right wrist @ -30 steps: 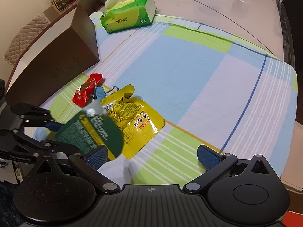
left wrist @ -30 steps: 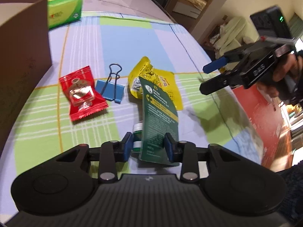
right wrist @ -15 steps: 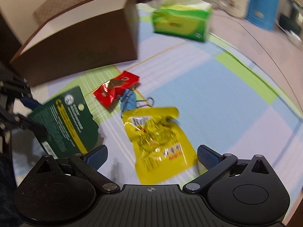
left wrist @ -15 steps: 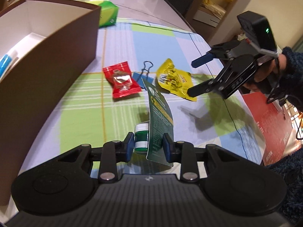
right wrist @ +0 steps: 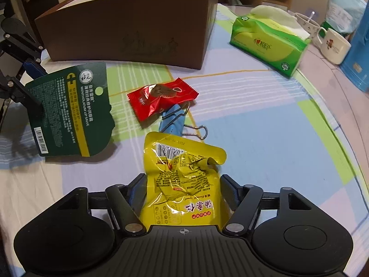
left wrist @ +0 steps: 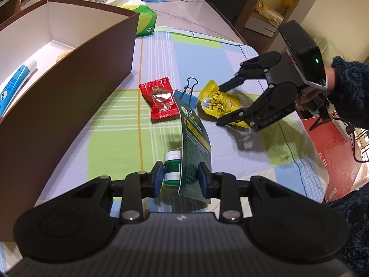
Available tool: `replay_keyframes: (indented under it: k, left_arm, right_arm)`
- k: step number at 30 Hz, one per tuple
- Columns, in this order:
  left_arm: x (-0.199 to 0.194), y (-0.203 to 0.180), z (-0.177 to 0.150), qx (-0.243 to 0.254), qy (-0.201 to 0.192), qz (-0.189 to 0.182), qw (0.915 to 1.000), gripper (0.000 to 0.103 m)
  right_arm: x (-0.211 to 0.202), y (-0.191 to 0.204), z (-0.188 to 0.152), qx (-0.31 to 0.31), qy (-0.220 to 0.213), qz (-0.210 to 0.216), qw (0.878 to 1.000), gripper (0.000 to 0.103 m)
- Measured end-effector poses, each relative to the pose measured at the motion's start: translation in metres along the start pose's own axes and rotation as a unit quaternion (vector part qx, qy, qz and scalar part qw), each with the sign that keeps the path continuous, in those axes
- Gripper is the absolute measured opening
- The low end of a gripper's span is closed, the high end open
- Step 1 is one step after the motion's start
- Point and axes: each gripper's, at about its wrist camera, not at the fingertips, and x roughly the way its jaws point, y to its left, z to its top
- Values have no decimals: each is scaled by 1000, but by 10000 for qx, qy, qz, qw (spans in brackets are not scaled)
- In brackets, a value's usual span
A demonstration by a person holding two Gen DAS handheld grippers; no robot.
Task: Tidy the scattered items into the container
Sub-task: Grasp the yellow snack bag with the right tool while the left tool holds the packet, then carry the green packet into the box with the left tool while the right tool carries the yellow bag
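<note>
My left gripper (left wrist: pixel 180 175) is shut on a dark green lip-salve card (left wrist: pixel 196 147) with a small green jar (left wrist: pixel 171 169) on it, held above the cloth. The card (right wrist: pixel 69 110) and left gripper (right wrist: pixel 34 85) also show at the left of the right wrist view. My right gripper (right wrist: pixel 183 184) is open, low over the table. Its fingers stand on either side of a crumpled yellow snack packet (right wrist: pixel 182 177), close to the edges. A red candy packet (left wrist: pixel 161 101) and a blue binder clip (left wrist: pixel 188 94) lie beside it. The brown box (left wrist: pixel 92 7) stands to the left.
Inside the box lies a blue-and-white tube (left wrist: pixel 16 78). A green tissue pack (right wrist: pixel 269 43) and mugs (right wrist: pixel 334 46) stand behind the checked cloth. The table edge runs on the right, past a person's dark sleeve (left wrist: pixel 350 92).
My right gripper has swung round, come down over the yellow packet and narrowed its fingers around it. My left gripper has drawn back with the green card, and the box's inside now shows.
</note>
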Motion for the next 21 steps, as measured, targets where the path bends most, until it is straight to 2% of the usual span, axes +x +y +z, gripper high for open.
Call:
replay_keyframes:
  k: [1, 11, 16, 21]
  left_arm:
    - [-1, -1, 0, 9, -12, 2, 10000, 27]
    - [-16, -12, 1, 135, -169, 6, 9998, 27]
    - [-33, -18, 3, 268, -303, 51, 9992, 27]
    - [-56, -16, 7, 419, -394, 245, 9980, 27]
  right_arm:
    - [-4, 1, -1, 74, 0, 11, 10000, 61]
    - [-53, 13, -10, 1132, -292, 57, 9931, 61]
    - [-79, 22, -4, 1249, -498, -15, 9909, 61]
    - [-98, 27, 5, 1288, -594, -58, 9899, 61]
